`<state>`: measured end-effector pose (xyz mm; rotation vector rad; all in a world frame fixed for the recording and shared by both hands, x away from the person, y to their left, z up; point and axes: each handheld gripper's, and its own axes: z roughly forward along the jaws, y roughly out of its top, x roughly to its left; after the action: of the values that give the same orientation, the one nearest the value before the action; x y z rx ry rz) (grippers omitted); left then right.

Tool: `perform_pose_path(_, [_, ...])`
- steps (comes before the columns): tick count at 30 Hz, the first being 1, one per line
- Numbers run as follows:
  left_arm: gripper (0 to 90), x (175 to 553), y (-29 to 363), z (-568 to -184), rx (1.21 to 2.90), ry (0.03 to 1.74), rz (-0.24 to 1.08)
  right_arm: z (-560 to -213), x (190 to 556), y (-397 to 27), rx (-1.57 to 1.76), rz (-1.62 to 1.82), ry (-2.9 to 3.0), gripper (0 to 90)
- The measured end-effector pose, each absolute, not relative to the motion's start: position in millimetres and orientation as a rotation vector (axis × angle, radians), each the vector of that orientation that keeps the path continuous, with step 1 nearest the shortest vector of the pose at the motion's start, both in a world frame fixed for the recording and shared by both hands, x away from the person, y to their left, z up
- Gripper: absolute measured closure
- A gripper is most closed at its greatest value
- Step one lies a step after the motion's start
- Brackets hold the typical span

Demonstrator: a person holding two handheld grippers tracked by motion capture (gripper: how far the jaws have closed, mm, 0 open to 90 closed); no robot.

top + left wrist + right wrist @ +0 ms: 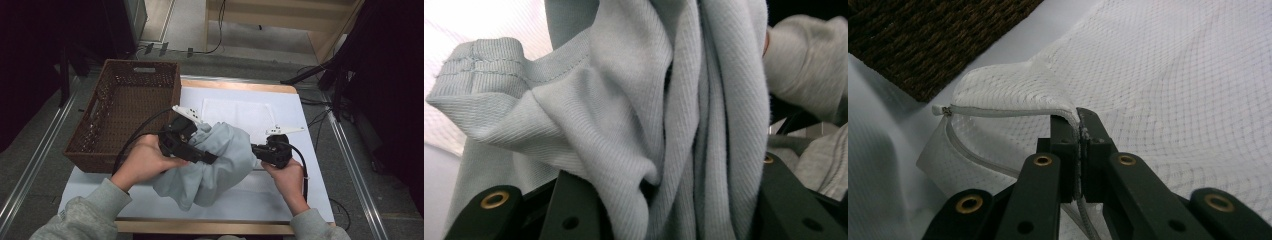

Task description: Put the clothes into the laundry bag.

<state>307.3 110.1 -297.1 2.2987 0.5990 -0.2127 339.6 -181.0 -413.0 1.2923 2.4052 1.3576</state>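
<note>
A light grey ribbed garment (220,160) hangs bunched over the white table. My left gripper (212,158) is shut on a thick wad of its folds. In the left gripper view the garment (624,115) is packed between the two black jaws of the left gripper (674,200), with a hemmed edge at the upper left. A white mesh bag (235,112) lies flat behind the garment. My right gripper (256,149) is shut on the mesh bag's (1168,75) zipper edge; in the right gripper view the right gripper (1079,125) pinches it and lifts the opening a little.
A dark brown wicker basket (100,125) stands at the table's left back corner. The white table sheet (280,190) runs to a wooden front edge. Cables and metal rails lie on the floor on both sides.
</note>
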Motion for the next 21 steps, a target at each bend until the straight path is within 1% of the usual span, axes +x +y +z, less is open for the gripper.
perform_pose_path(3, [60.8, 305.8, 107.7, -305.5, 2.291, 0.608, -0.222, -412.6, 339.6, -180.3, 1.291, 1.360, 2.405, 88.1])
perform_pose_path(14, [60.7, 301.4, 99.1, -333.7, 2.301, 0.634, -0.179, -411.4, 340.6, -180.6, 1.287, 1.362, 2.400, 88.1])
perform_pose_path(21, [60.7, 294.8, 86.4, -346.8, 2.326, 0.602, -0.148, -409.7, 340.9, -179.8, 1.288, 1.363, 2.400, 88.1])
